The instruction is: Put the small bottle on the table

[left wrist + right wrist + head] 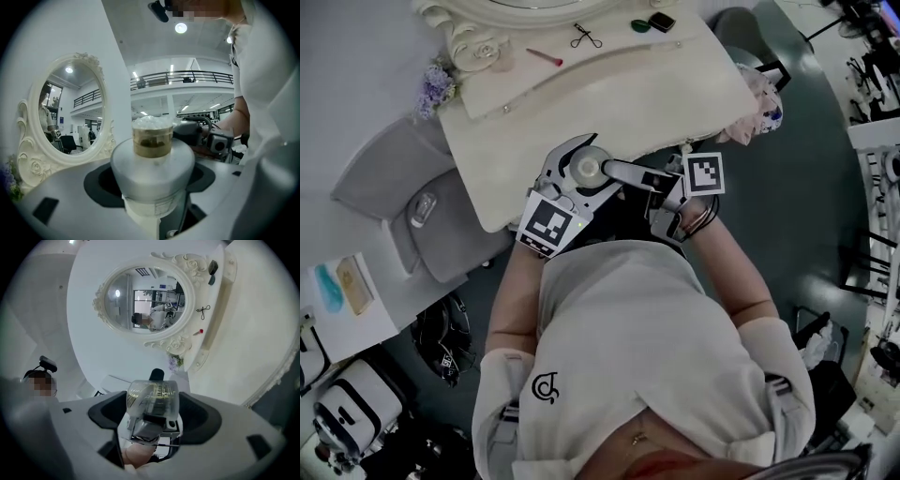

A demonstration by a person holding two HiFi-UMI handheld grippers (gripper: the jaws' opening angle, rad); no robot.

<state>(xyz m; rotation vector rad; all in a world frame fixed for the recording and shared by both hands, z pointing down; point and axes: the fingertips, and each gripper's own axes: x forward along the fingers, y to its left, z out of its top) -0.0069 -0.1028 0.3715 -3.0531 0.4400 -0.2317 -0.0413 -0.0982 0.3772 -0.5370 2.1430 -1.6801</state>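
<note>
The small bottle (586,170), with a grey shoulder, gold neck and clear cap, is held just above the front edge of the white dressing table (609,89). My left gripper (581,176) is shut on the bottle's body (152,164). From the right, my right gripper (625,174) reaches the bottle's top and is shut on the clear cap (152,397). In the left gripper view the cap (151,123) stands above the shoulder, with the right gripper's body (206,138) behind it. The bottle's base is hidden.
An oval white mirror (65,112) stands at the table's back. An eyelash curler (586,36), a pink stick (544,57) and a black compact (661,21) lie near it. Purple flowers (434,89) sit at the left corner. A grey seat (422,211) stands left of the table.
</note>
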